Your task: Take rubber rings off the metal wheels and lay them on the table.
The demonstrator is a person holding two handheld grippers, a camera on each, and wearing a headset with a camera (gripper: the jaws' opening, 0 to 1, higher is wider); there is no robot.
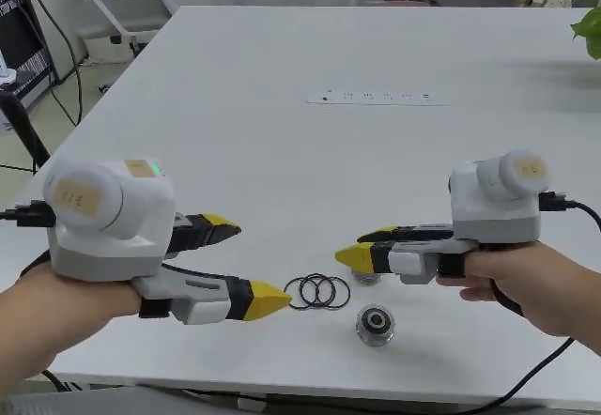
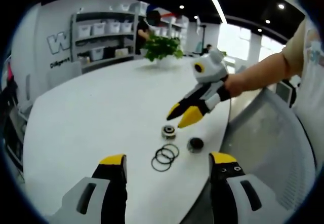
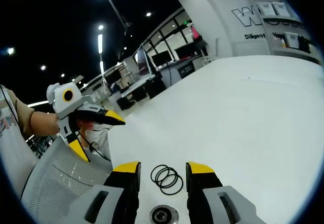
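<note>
Rubber rings [image 1: 317, 291]: we count three loose black ones, overlapping, flat on the white table [image 1: 282, 133] near its front edge, about 6 o'clock in head view. Two metal wheels lie close by. The first wheel [image 1: 376, 325] is at 4 o'clock of the rings, just apart from them. The second wheel [image 1: 366, 277] is at 3 o'clock, half hidden under the right gripper's tips. We can't tell whether either wheel carries a ring. We hold the left gripper [image 1: 244, 262] at 9 o'clock of the rings, jaws spread wide with nothing between them. Its lower yellow tip is just beside the rings, but we can't tell if it touches. The right gripper [image 1: 366, 246] is at 2 o'clock of the rings, jaws parted by a narrower gap, gripping nothing, tips over the second wheel. In the right gripper view the rings lie at 12 o'clock just past the tips, the second wheel is at 6 o'clock low between the jaws, and the left gripper is out at 9 o'clock. In the left gripper view the rings are dead ahead between the tips, both wheels are just beyond, and the right gripper is at 12 o'clock above them. Elsewhere, a flat marked strip [image 1: 376, 97] lies on the table at 12 o'clock, well apart, an office chair [image 1: 122, 2] stands at 11 o'clock past the table, and a plant [image 1: 590, 21] is at 2 o'clock.
</note>
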